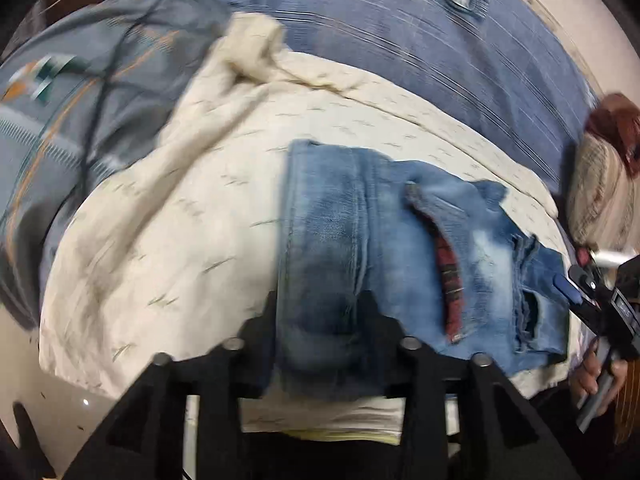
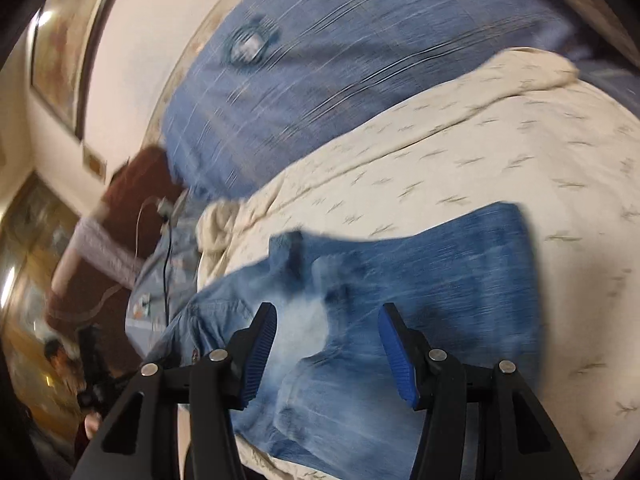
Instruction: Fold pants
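The jeans (image 1: 384,240) are lying folded on the cream blanket (image 1: 160,240). The left gripper (image 1: 320,312) is clamping a fold of denim at the near edge, jaws squeezed on it. The right gripper (image 2: 328,352) is hovering over the jeans, blue pads (image 2: 260,356) spread apart, gripping nothing.

No readable text, label, brand, number or sign anywhere; blurred throughout, both wrist views alike.
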### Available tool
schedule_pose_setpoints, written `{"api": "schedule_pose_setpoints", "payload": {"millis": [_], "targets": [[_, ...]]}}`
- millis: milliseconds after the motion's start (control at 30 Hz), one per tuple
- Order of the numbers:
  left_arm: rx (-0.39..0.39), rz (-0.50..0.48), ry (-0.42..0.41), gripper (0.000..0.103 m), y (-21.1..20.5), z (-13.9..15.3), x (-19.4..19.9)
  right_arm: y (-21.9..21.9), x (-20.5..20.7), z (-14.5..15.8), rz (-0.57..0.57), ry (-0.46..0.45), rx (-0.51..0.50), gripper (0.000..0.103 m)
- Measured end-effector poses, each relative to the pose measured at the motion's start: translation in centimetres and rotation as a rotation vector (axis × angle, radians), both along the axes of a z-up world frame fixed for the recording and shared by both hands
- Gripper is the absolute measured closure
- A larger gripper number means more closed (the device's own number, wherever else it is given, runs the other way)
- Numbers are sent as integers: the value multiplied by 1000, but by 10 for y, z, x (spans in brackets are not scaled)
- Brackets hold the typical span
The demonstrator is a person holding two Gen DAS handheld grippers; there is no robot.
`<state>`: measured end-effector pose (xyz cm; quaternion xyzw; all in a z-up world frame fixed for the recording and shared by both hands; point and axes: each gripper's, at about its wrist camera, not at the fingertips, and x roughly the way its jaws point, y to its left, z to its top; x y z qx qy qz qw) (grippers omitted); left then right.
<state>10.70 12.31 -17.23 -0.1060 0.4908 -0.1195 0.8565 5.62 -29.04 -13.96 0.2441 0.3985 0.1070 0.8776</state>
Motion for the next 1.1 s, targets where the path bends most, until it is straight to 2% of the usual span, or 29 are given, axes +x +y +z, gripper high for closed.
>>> {"api": "schedule_pose_setpoints", "payload": {"millis": [67, 133, 200, 267, 333, 367, 433, 467, 533, 567, 600, 767, 867, 933, 1000, 1100], "targets": [[-21, -12, -30, 54, 6, -2, -4, 20, 7, -1, 36, 16, -53, 44], [-63, -16, -60, 43, 10, -3, -4, 48, 19, 4, 94, 21, -109, 44], [-105, -34, -55, 28, 8, -11, -2, 75, 34, 10, 156, 31, -120, 42], [-104, -79, -11, 26, -5, -22, 4, 108, 53, 20, 216, 38, -131, 39], [-106, -70, 4, 21, -8, -37, 7, 147, 76, 28, 282, 63, -152, 35], [-133, -69, 11, 19, -9, -43, 8, 163, 86, 30, 307, 80, -168, 35], [-134, -93, -31, 19, -15, -41, 6, 204, 109, 31, 369, 124, -225, 35], [-134, -103, -42, 21, -17, -40, 5, 219, 116, 30, 394, 137, -253, 35], [-146, -118, -74, 38, -17, -41, 4, 252, 134, 26, 462, 165, -334, 35], [-166, -137, -87, 49, -16, -42, 3, 263, 142, 23, 489, 181, -359, 35], [-183, -142, -90, 55, -14, -42, 4, 277, 154, 17, 518, 213, -390, 35], [-237, -160, -102, 63, -7, -40, 7, 318, 184, -5, 626, 273, -491, 35], [-272, -161, -101, 64, -3, -43, 9, 337, 192, -25, 689, 272, -611, 35], [-293, -159, -98, 65, 1, -45, 8, 341, 200, -40, 703, 290, -663, 35], [-308, -156, -93, 65, 3, -47, 10, 342, 209, -62, 708, 354, -675, 35], [-331, -156, -92, 65, 6, -48, 8, 338, 214, -88, 652, 398, -712, 34]]}}
